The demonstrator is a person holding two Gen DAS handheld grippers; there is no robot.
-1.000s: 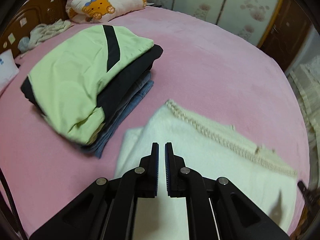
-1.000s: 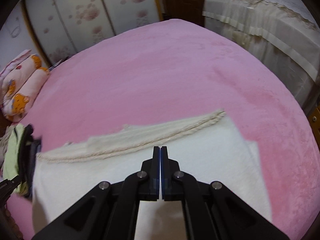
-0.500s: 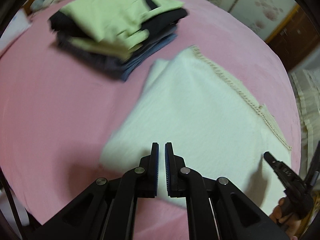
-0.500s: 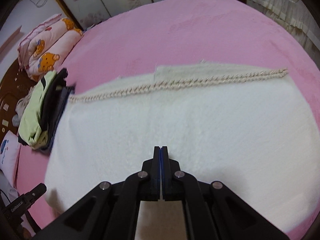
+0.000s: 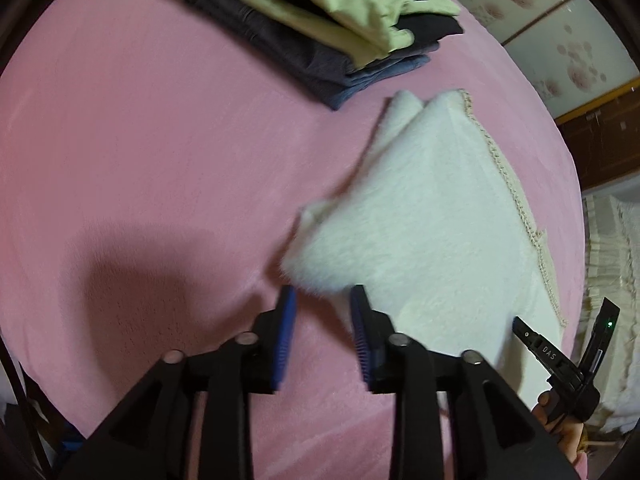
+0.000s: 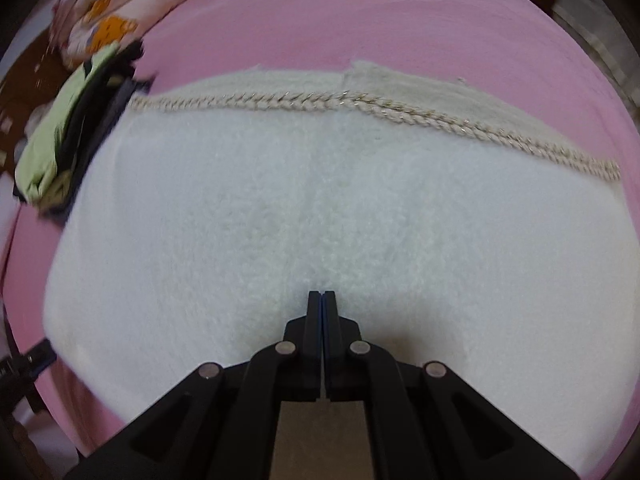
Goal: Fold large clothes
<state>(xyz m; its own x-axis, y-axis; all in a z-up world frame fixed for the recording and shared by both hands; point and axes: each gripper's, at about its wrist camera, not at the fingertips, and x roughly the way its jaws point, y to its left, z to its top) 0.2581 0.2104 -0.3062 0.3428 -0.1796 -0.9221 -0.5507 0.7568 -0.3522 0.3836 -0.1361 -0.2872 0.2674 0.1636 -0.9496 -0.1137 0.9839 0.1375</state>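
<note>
A white fluffy garment [image 5: 432, 216] with a braided trim [image 6: 360, 102] lies folded on the pink bed. My left gripper [image 5: 322, 300] is open and empty, just off the garment's near left corner. My right gripper [image 6: 321, 296] has its jaws pressed together low over the garment's [image 6: 304, 208] near edge; whether cloth is pinched between them does not show. The right gripper also shows in the left wrist view [image 5: 560, 356] at the garment's right end.
A stack of folded clothes [image 5: 320, 24], light green on top over dark and blue pieces, sits beyond the garment; it shows at the left in the right wrist view [image 6: 68, 128]. A bear-print quilt [image 6: 116, 12] lies at the bed's far end. Pink bedspread [image 5: 140, 140] surrounds everything.
My left gripper has opened and pulled back to the garment's near left corner. The right gripper has come closer over the garment and stayed shut.
</note>
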